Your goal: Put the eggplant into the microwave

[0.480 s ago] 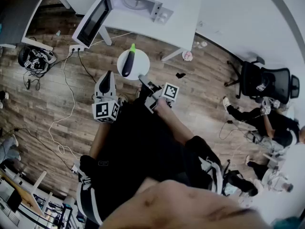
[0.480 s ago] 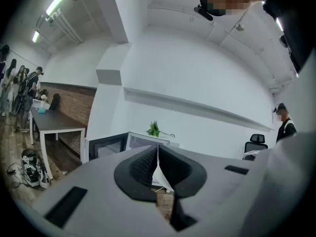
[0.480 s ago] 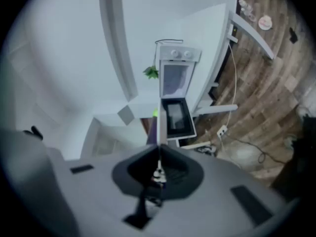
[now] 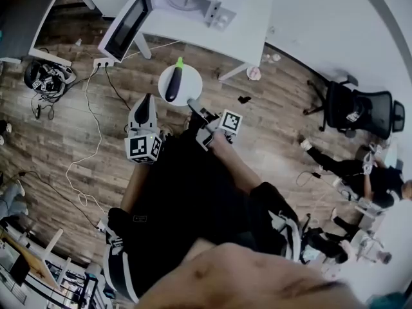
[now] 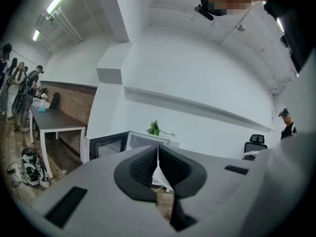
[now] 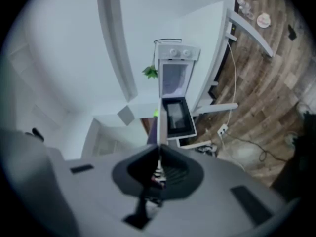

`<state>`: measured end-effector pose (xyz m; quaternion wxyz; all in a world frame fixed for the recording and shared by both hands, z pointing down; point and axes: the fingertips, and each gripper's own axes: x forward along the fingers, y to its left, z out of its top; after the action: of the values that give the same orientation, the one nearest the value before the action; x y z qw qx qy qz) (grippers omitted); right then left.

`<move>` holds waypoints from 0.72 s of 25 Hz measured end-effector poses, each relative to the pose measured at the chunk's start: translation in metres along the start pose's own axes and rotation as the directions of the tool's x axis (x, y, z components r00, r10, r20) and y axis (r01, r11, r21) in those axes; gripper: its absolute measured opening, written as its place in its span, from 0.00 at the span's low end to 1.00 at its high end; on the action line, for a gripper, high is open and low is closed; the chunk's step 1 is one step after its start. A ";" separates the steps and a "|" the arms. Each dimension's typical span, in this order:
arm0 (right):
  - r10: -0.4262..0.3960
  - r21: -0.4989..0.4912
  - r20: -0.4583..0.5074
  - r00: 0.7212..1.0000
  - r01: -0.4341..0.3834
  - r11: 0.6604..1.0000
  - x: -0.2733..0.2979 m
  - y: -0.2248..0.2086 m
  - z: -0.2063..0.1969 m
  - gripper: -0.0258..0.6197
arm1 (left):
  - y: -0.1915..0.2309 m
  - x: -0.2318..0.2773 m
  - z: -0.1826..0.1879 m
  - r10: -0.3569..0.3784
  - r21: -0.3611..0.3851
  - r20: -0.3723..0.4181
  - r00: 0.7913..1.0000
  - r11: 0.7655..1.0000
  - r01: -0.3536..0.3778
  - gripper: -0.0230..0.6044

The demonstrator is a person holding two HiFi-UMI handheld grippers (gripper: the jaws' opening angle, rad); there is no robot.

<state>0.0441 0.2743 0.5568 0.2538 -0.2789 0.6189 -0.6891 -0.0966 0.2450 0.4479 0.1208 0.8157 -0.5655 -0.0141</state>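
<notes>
Your right gripper (image 6: 159,152) is clenched on the rim of a white plate (image 4: 192,82), seen edge-on between its jaws. The eggplant (image 4: 172,85) lies on that plate, probably kept level against rolling. Your left gripper (image 5: 157,154) is closed, empty, held aside. Beyond, the microwave (image 4: 193,2) stands on the table (image 4: 248,31), its door (image 4: 125,26) open.
</notes>
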 end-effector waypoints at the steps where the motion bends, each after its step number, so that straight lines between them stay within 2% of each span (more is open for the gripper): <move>1: 0.002 0.000 0.002 1.000 -0.002 1.000 0.000 0.001 0.000 0.10 | 0.000 0.000 0.000 0.000 0.001 0.001 1.000 1.000 0.000 0.11; 18: 0.015 0.007 -0.018 1.000 -0.014 1.000 -0.001 0.002 0.016 0.10 | -0.011 0.009 0.000 0.017 0.015 -0.008 1.000 1.000 -0.017 0.11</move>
<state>0.0557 0.2633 0.5564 0.2541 -0.2672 0.6208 -0.6919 -0.0837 0.2404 0.4467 0.1174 0.8119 -0.5719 -0.0054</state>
